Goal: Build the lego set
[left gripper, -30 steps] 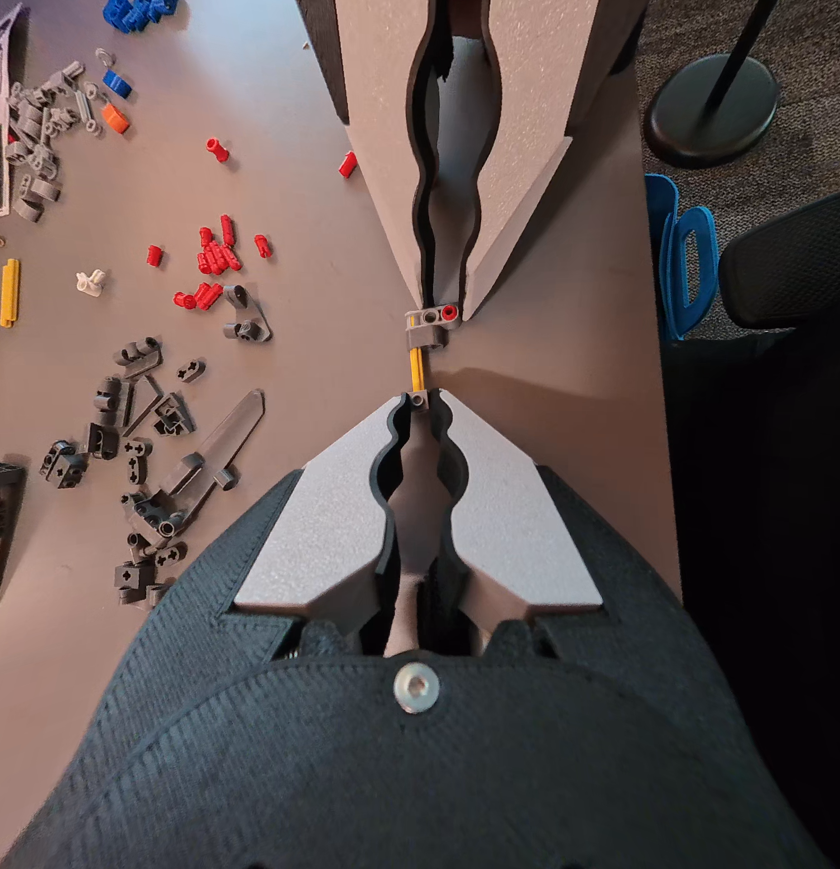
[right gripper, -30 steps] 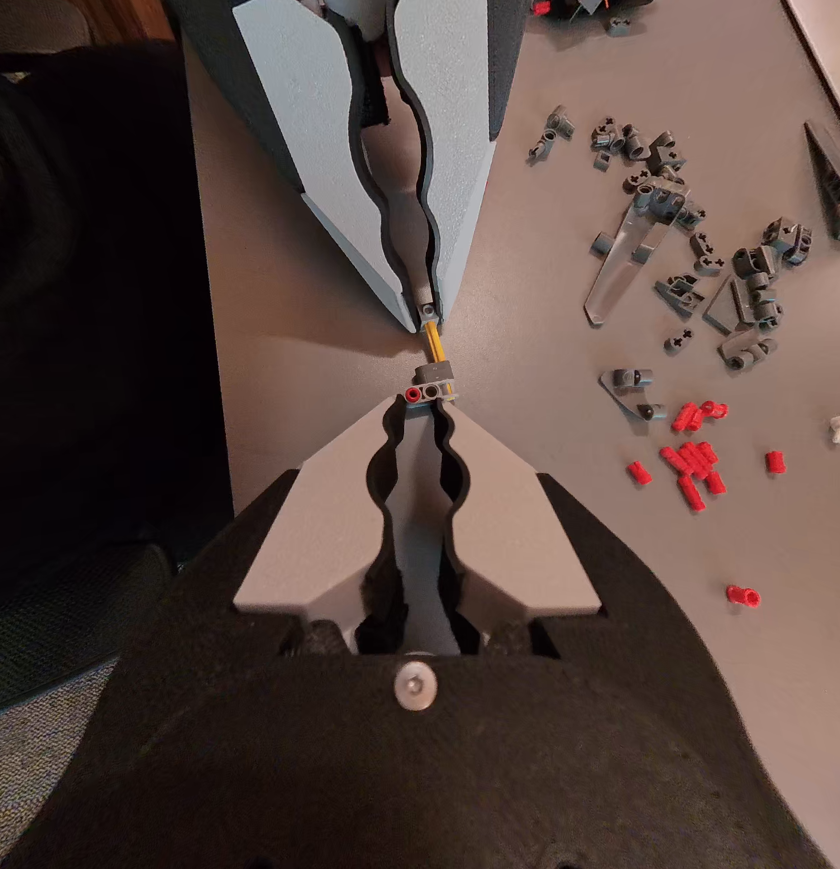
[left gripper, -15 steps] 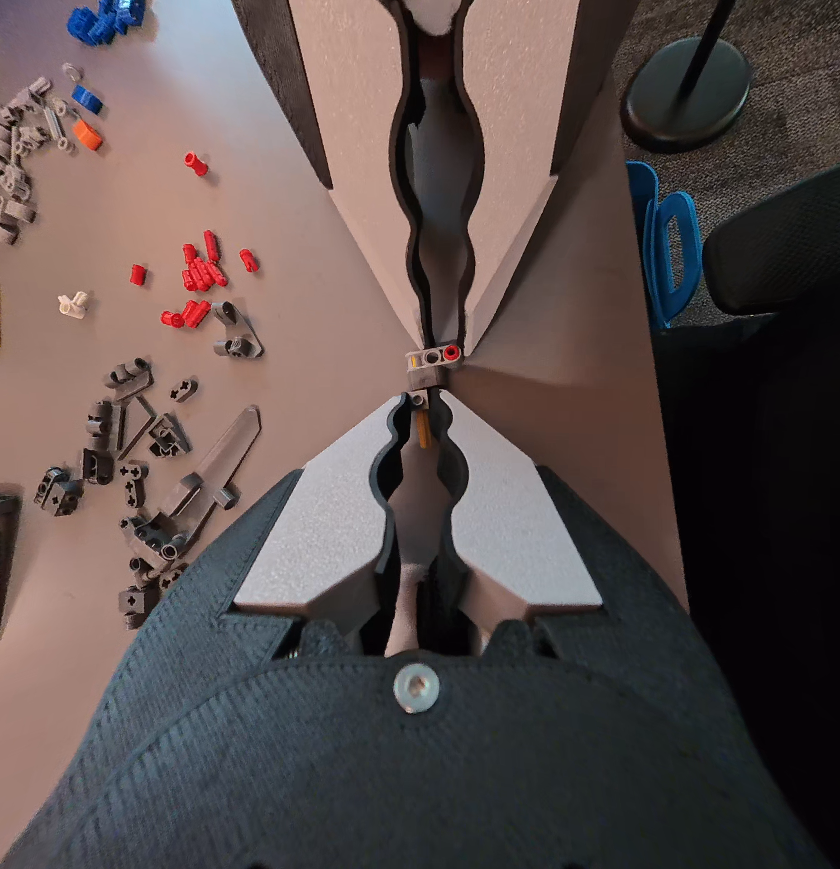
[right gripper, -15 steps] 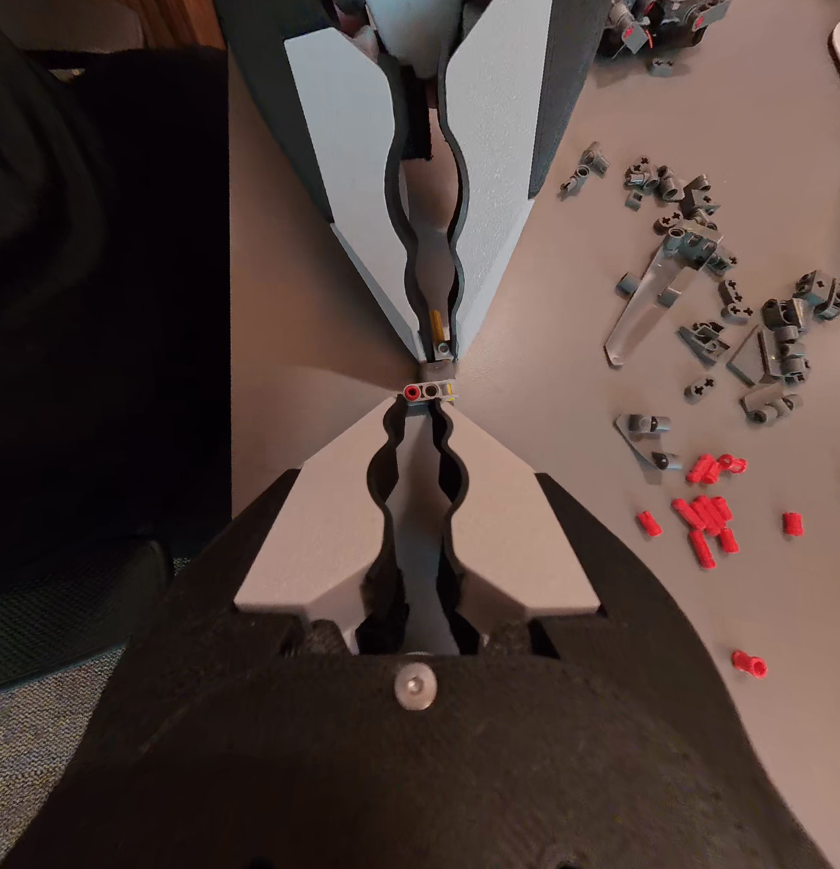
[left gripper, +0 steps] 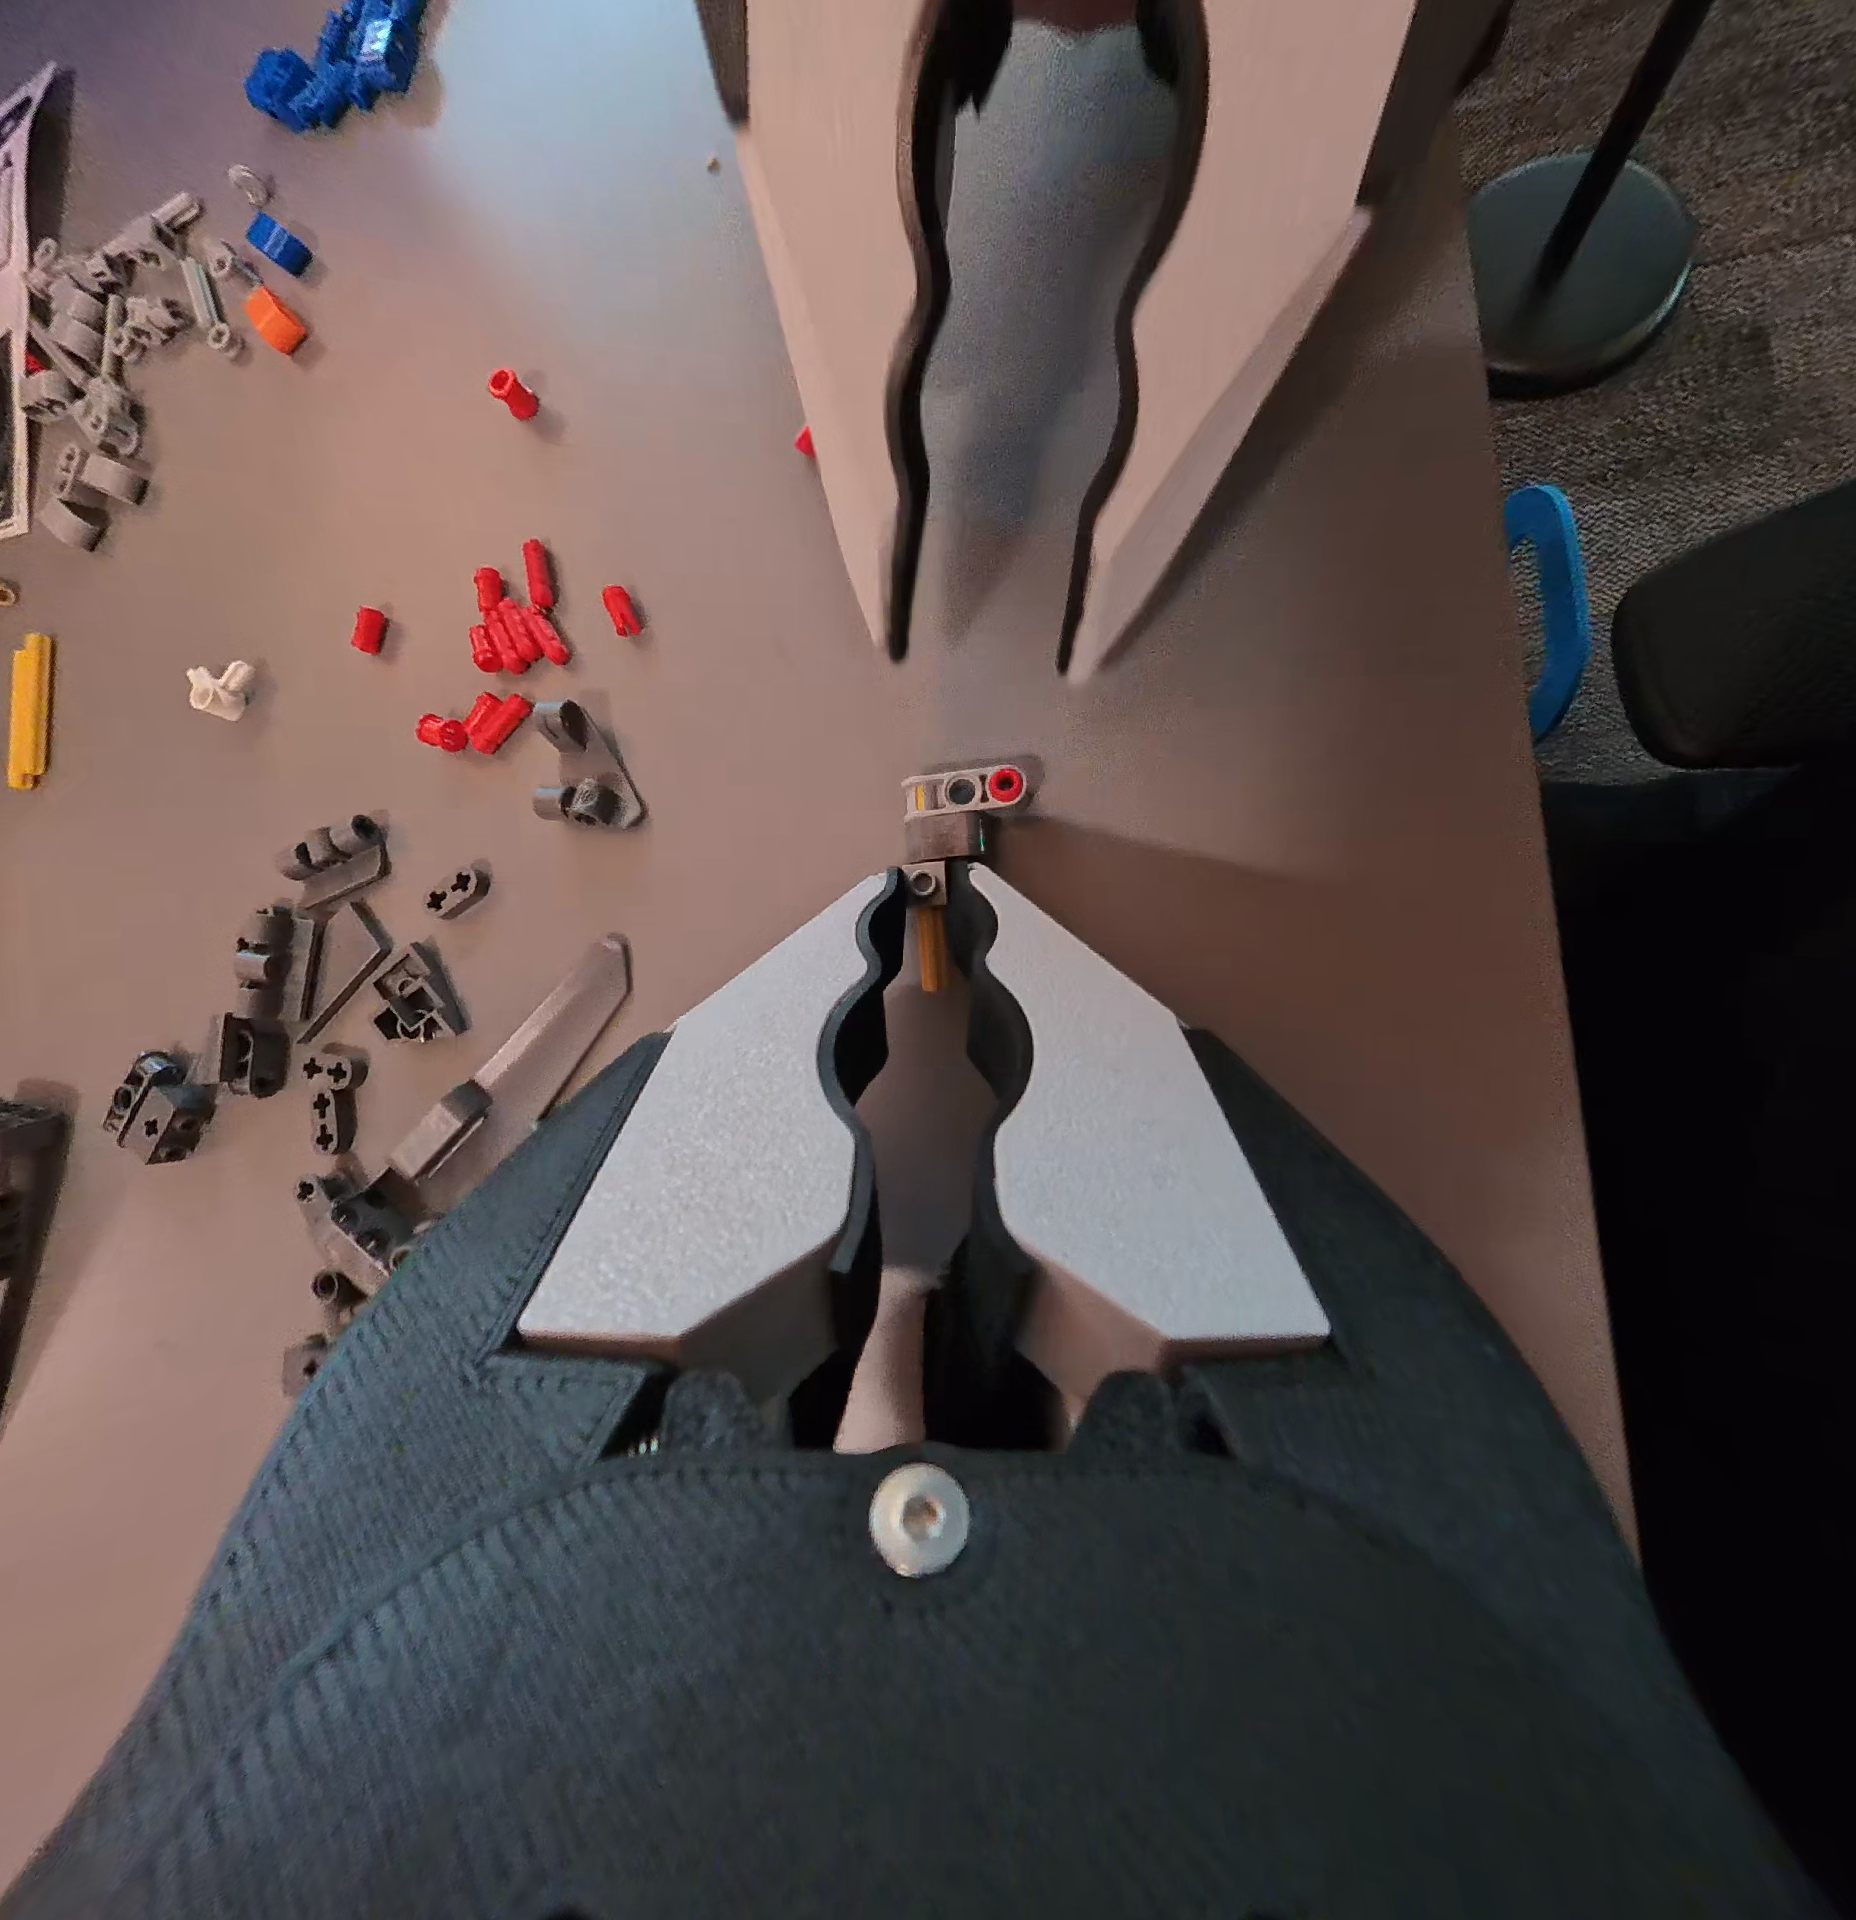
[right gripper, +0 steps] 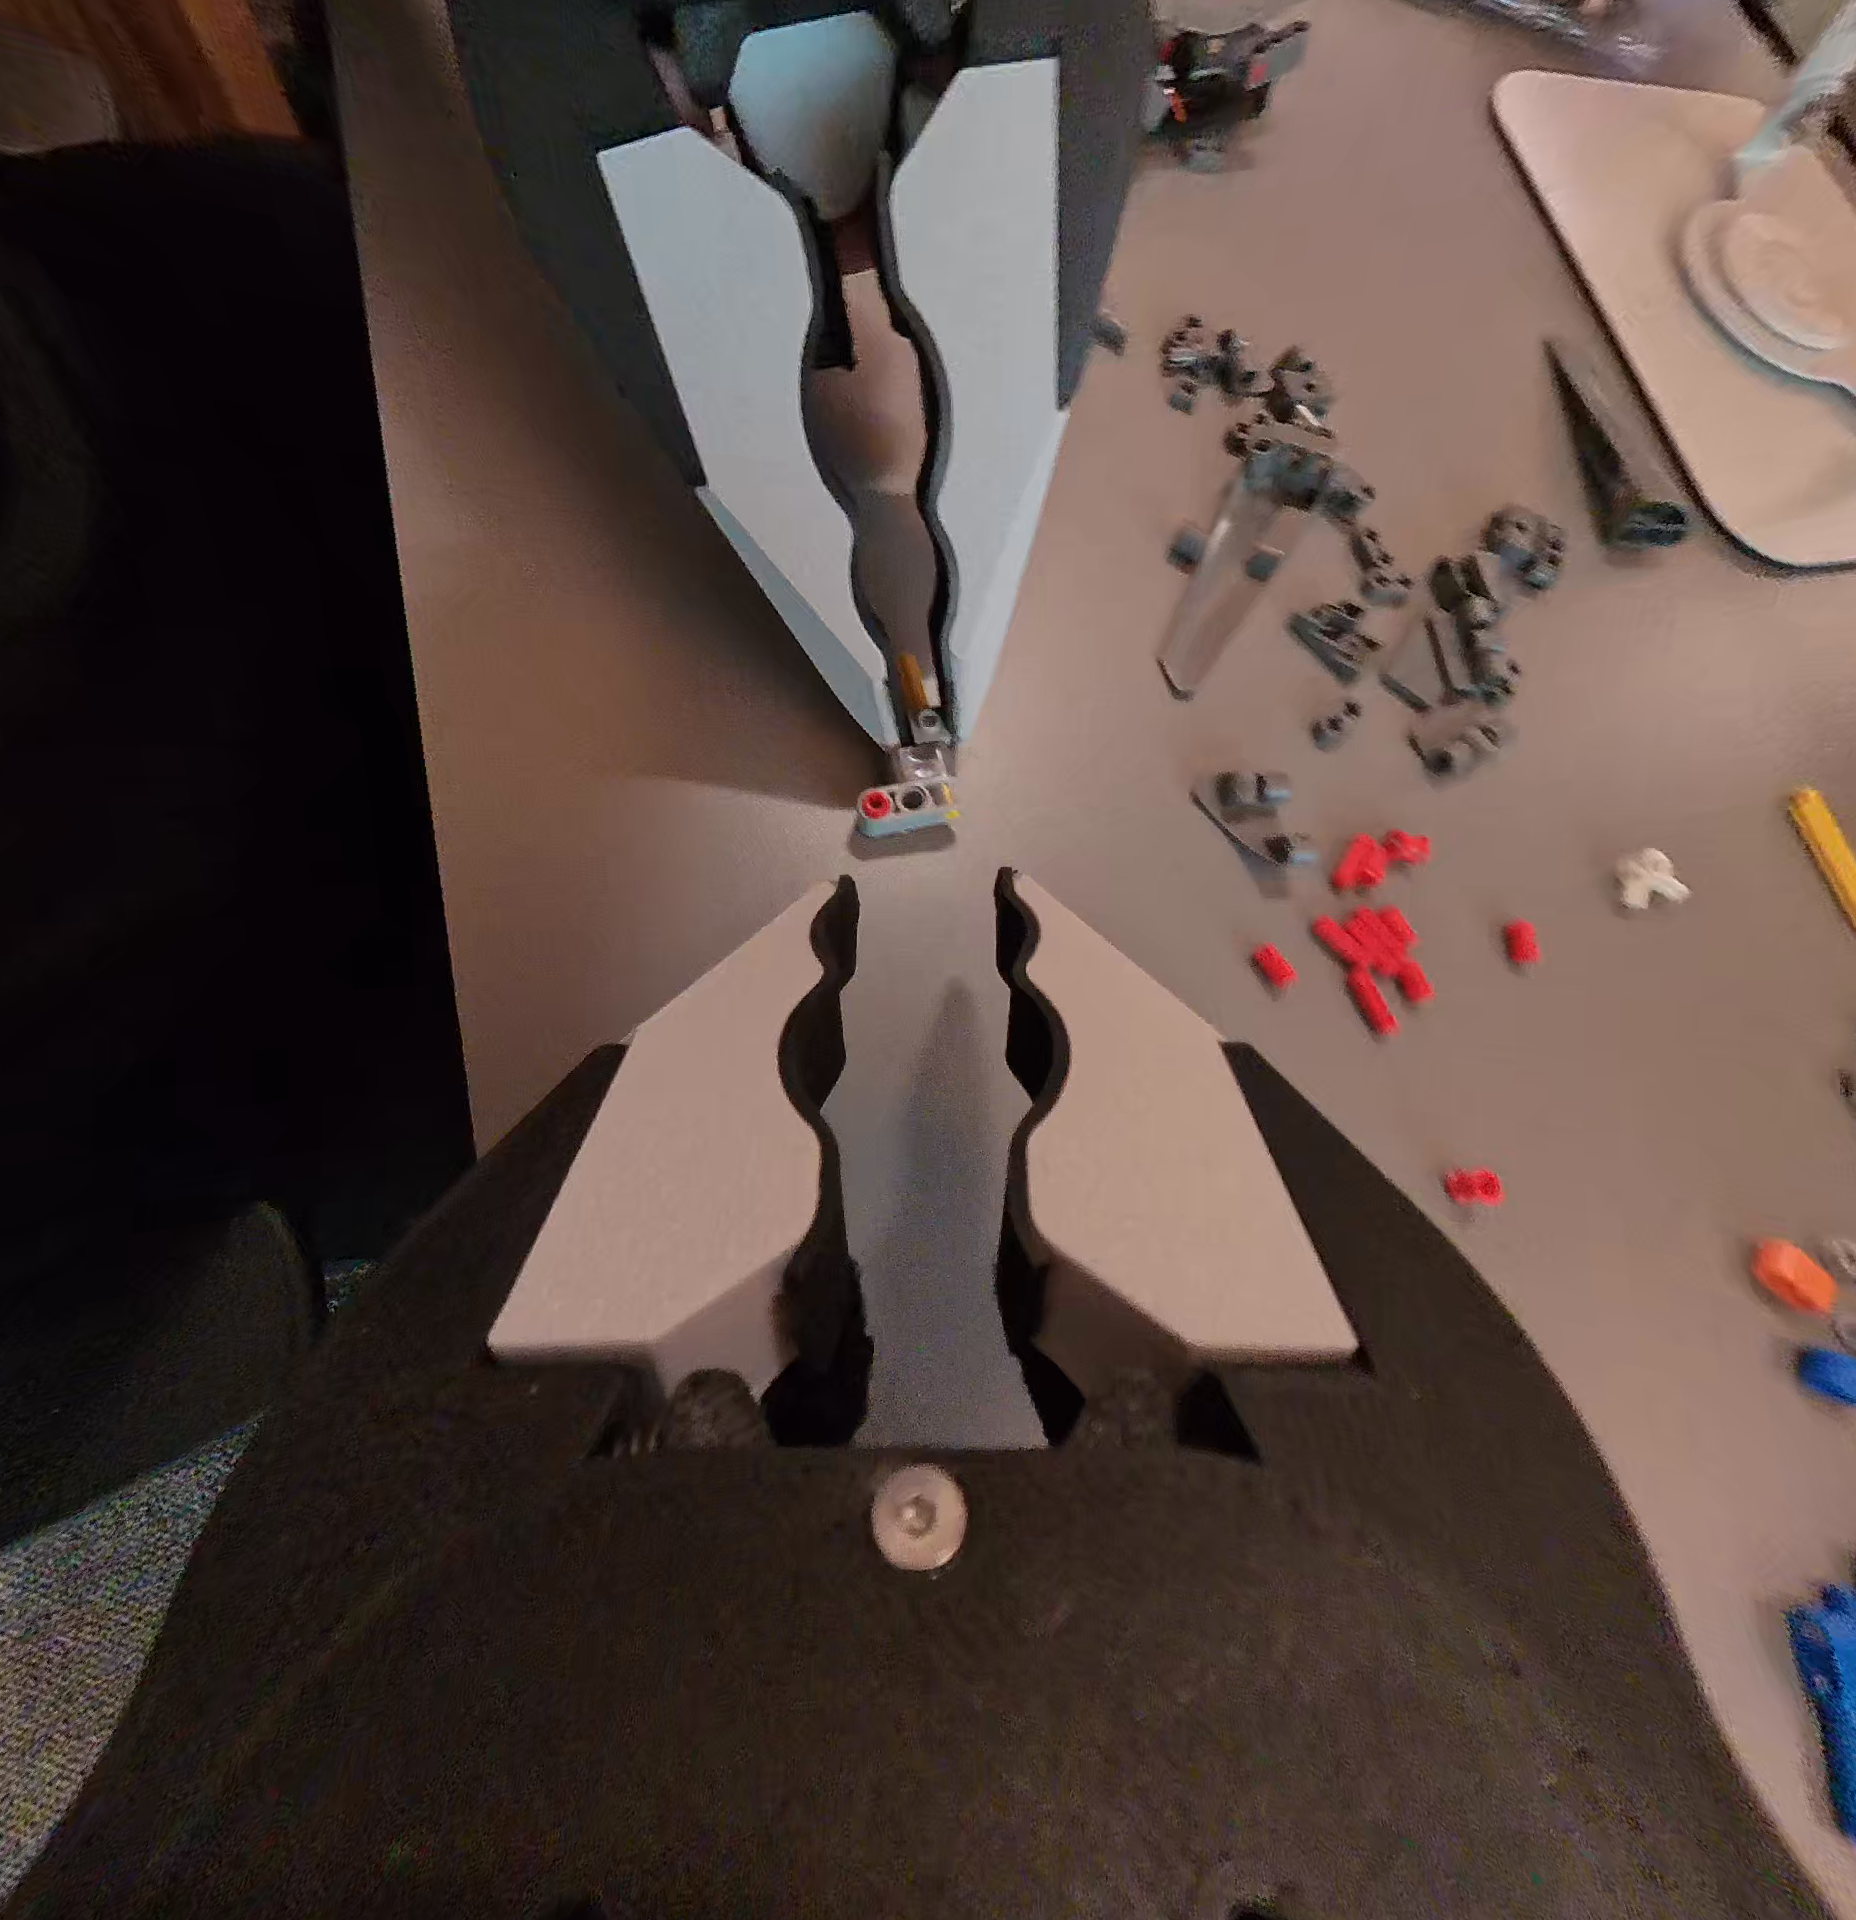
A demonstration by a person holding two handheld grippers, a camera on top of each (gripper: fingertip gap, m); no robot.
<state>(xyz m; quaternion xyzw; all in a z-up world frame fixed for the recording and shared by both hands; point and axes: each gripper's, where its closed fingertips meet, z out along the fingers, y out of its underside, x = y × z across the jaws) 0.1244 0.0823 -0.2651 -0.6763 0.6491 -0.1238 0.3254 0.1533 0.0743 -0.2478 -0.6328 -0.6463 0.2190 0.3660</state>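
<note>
Currently the left tool [left gripper: 936,883] pinches a small grey-and-yellow assembly [left gripper: 955,821]; the right tool [right gripper: 924,883] is wide open, empty. Risk: the thin grip lets the assembly twist or drop onto the worktop [left gripper: 695,312].

Grey brick assembly [left gripper: 955,821] on yellow axle [left gripper: 932,951], clamped in left tongs [left gripper: 932,883]

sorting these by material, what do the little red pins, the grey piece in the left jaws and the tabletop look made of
Red pins: likely moulded plastic, glossy, uniform colour.
Grey piece: likely the same plastic, with crisp round holes; a yellow axle runs through it.
Tabletop: smooth matte grey-brown, perhaps laminate; unclear.
</note>
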